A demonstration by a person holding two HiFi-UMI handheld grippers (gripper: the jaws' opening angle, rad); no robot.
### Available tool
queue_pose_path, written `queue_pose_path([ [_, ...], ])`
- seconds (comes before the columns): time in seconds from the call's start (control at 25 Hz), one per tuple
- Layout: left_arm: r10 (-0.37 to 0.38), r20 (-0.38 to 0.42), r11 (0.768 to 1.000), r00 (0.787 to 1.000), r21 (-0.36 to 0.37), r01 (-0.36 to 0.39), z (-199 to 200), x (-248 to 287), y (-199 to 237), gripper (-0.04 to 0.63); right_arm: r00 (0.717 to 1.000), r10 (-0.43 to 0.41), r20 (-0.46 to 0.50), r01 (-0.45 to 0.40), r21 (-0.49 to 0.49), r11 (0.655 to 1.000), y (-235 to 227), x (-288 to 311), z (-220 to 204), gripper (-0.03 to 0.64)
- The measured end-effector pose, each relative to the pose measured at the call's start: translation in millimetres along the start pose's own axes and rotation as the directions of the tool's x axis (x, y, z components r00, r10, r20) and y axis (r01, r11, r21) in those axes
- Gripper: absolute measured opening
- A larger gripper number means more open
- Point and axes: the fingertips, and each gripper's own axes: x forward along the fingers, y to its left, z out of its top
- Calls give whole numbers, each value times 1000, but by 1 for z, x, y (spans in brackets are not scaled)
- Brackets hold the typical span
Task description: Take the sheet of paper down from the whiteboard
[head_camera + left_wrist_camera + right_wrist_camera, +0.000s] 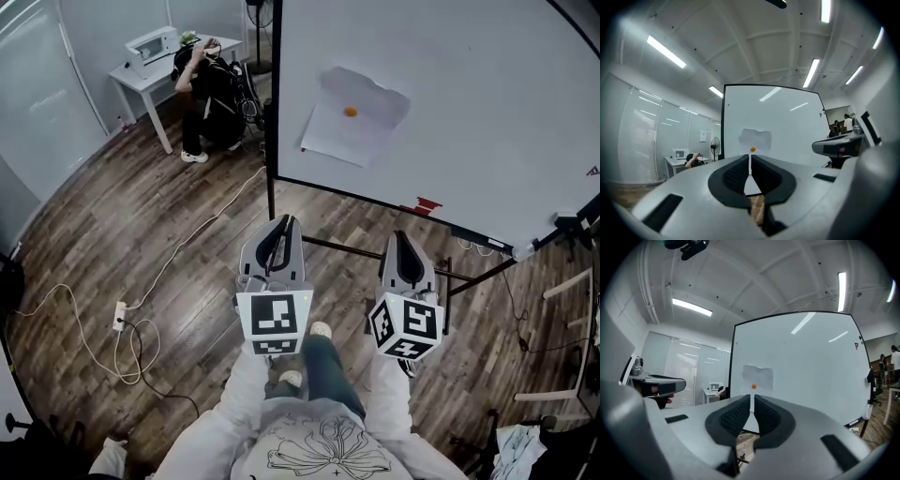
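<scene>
A white sheet of paper [354, 112] hangs on the whiteboard [469, 112], pinned by a small orange magnet [350, 112]. It also shows in the left gripper view as the paper [755, 138] with the magnet [753, 149], and in the right gripper view as the paper [758, 377] with the magnet [753, 386]. My left gripper [282, 225] and right gripper [405, 240] are held side by side, pointing level at the board, well short of it. Both are shut and empty. The left gripper [750, 164] and the right gripper [752, 401] each line up below the magnet.
The whiteboard stands on a dark frame [274, 141] over a wood floor. A red eraser [427, 204] lies on its tray. A person [211, 89] crouches by a white desk [150, 75] at the back left. A white cable and power strip [120, 315] lie on the floor at left.
</scene>
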Motion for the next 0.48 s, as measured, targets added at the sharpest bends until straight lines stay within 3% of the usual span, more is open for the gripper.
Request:
queue_pose_path([
  [0.48,33,15,999,999,22,-34,8,133,-1,17,999,23,22,-23,-8,1000,-61,131,11,14],
])
